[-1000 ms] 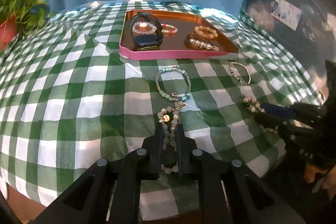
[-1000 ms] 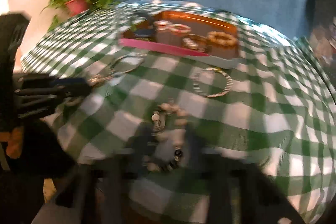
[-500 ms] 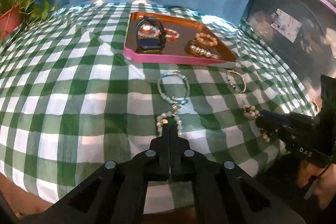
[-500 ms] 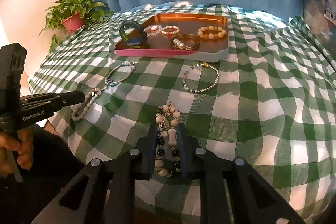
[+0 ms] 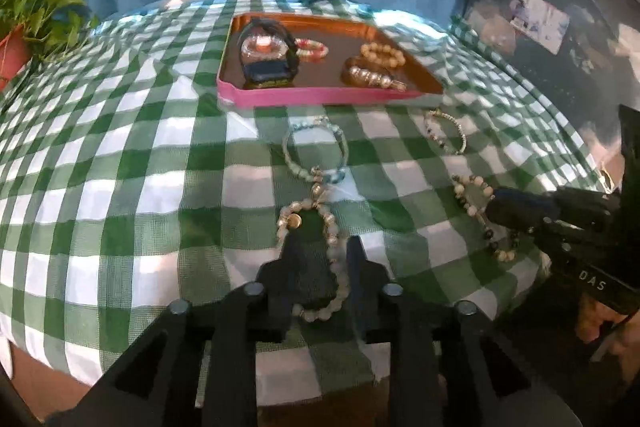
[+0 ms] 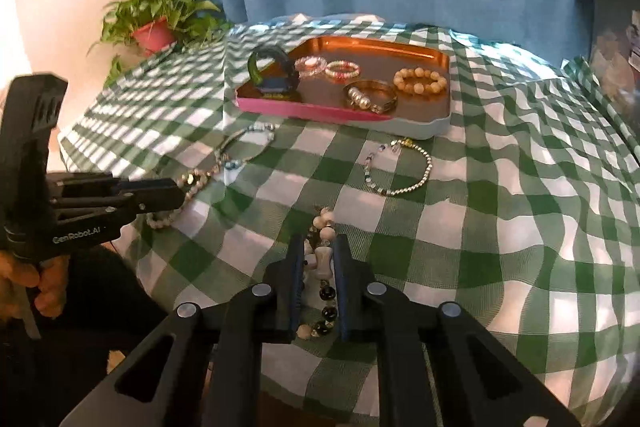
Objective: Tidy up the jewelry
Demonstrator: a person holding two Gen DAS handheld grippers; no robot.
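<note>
At the near table (image 5: pixel 120 163) edge, my left tool (image 5: pixel 320 247) straddles the pearl bracelet (image 5: pixel 332 227) part-open, ungripped, while my right tool (image 6: pixel 316 247) apparently pinches the mixed-bead bracelet (image 6: pixel 322 259), which could slip off if snagged.

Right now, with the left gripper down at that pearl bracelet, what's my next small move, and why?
Probably close the left gripper on the pearl bracelet. Its jaws stand open with one strand of the bracelet lying between them on the cloth, outside the tray.
</note>
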